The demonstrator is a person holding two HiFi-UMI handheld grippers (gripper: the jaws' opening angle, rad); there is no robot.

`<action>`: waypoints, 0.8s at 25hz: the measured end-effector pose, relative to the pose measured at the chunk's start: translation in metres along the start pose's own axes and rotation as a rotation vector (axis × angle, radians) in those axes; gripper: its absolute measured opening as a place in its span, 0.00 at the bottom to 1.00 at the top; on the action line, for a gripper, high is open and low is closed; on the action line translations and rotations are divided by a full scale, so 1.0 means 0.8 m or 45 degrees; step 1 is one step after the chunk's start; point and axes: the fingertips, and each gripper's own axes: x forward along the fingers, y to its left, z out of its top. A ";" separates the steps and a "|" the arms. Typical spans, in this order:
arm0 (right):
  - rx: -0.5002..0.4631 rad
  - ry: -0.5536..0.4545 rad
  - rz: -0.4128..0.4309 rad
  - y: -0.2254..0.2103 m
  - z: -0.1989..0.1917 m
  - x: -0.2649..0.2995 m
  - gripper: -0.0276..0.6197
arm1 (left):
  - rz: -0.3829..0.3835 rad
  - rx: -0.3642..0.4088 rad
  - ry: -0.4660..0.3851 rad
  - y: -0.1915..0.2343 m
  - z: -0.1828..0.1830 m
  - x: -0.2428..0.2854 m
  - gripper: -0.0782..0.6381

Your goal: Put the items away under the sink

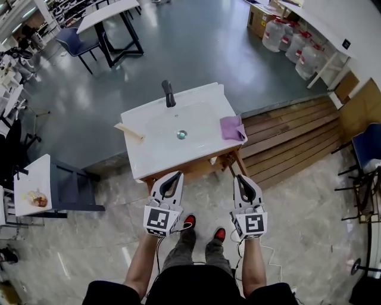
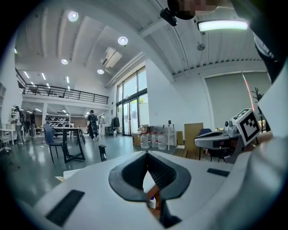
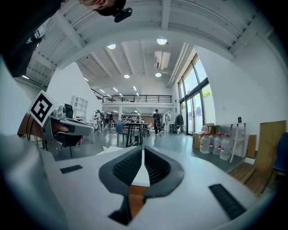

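A white sink (image 1: 156, 156) with a black faucet (image 1: 169, 93) tops a wooden cabinet (image 1: 196, 170) straight ahead of me. A purple cloth (image 1: 232, 127) lies on the sink's right rim, and a pale flat stick-like item (image 1: 129, 131) rests on its left edge. My left gripper (image 1: 174, 176) and right gripper (image 1: 240, 177) hover side by side just short of the sink's front edge, both shut and holding nothing. Through the left gripper (image 2: 147, 152) jaws I glimpse a small white bottle with a blue cap (image 2: 152, 202) against wood. The right gripper (image 3: 142, 148) points over the sink top.
A dark blue stand (image 1: 71, 187) with a white board (image 1: 33, 184) is at my left. Wooden decking (image 1: 292, 134) and a blue chair (image 1: 366, 146) lie to the right. Water jugs (image 1: 292, 40) line the far right wall; a table (image 1: 110, 18) stands behind.
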 end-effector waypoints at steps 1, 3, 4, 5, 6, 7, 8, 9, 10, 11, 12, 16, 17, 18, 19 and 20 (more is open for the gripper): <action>0.003 -0.001 0.012 0.006 0.001 0.005 0.11 | 0.007 -0.001 -0.003 0.005 0.002 -0.001 0.12; 0.004 -0.008 0.030 0.018 0.002 0.018 0.11 | 0.021 -0.005 -0.003 0.018 0.001 -0.005 0.12; -0.003 -0.013 0.042 0.024 0.001 0.026 0.11 | 0.033 -0.005 0.001 0.027 -0.002 -0.007 0.12; -0.012 -0.019 0.058 0.032 0.001 0.035 0.11 | 0.047 -0.004 0.004 0.036 -0.005 -0.010 0.12; -0.018 -0.024 0.077 0.041 0.001 0.044 0.11 | 0.062 -0.005 0.004 0.046 -0.005 -0.013 0.12; -0.020 -0.027 0.095 0.051 0.003 0.052 0.11 | 0.075 -0.008 0.003 0.056 -0.006 -0.017 0.12; -0.017 -0.030 0.111 0.061 0.005 0.061 0.11 | 0.086 -0.013 0.003 0.066 -0.007 -0.021 0.12; -0.012 -0.030 0.128 0.072 0.008 0.070 0.11 | 0.099 -0.017 0.005 0.077 -0.008 -0.025 0.12; -0.007 -0.025 0.145 0.083 0.011 0.080 0.11 | 0.113 -0.019 0.006 0.089 -0.009 -0.029 0.12; -0.008 -0.019 0.162 0.093 0.013 0.089 0.11 | 0.129 -0.019 0.007 0.102 -0.010 -0.032 0.12; -0.012 -0.017 0.178 0.102 0.012 0.098 0.11 | 0.145 -0.017 0.007 0.114 -0.010 -0.036 0.12; -0.026 0.009 0.219 0.139 0.017 0.137 0.11 | 0.211 -0.010 -0.003 0.169 -0.012 -0.053 0.12; -0.032 0.009 0.228 0.148 0.021 0.147 0.11 | 0.221 -0.014 -0.005 0.181 -0.011 -0.058 0.12; -0.035 -0.005 0.243 0.158 0.023 0.157 0.11 | 0.231 -0.017 -0.007 0.192 -0.011 -0.062 0.12; -0.034 -0.022 0.262 0.169 0.025 0.166 0.11 | 0.242 -0.016 -0.009 0.203 -0.010 -0.066 0.12; -0.035 -0.033 0.281 0.180 0.026 0.174 0.11 | 0.255 -0.013 -0.010 0.214 -0.010 -0.071 0.12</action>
